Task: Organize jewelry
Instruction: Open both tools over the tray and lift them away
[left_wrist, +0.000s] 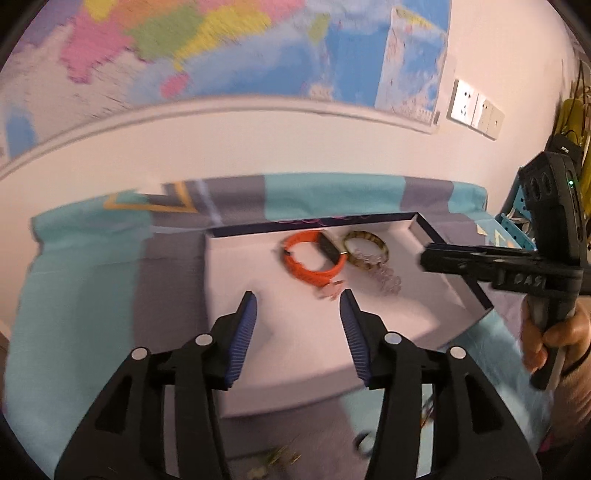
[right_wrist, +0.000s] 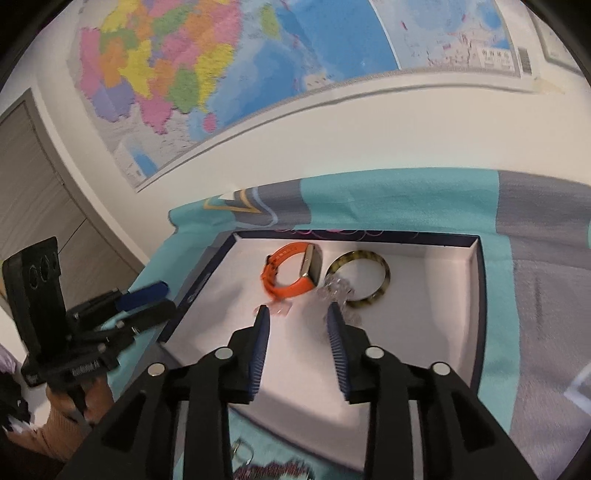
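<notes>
Lying on edge, the orange watch (right_wrist: 291, 273) runs crosswise in the box (right_wrist: 476, 295).

Tray (right_wrist: 424, 332): white inside, dark navy rim with pink scrollwork on the far wall. Watch (right_wrist: 291, 273): orange strap, dark face, gold-toned case. Bangle (right_wrist: 384, 275): tortoiseshell, mottled yellow and dark brown. Chain (right_wrist: 338, 291): clear, glassy links. Cloth (right_wrist: 406, 195): teal and grey blocks with a gold-and-white chevron. Hand-held grippers (left_wrist: 298, 306) (right_wrist: 297, 321): black bodies, ribbed blue pads. Wall map (right_wrist: 207, 74): blue seas, pink, yellow, green and orange regions.
</notes>
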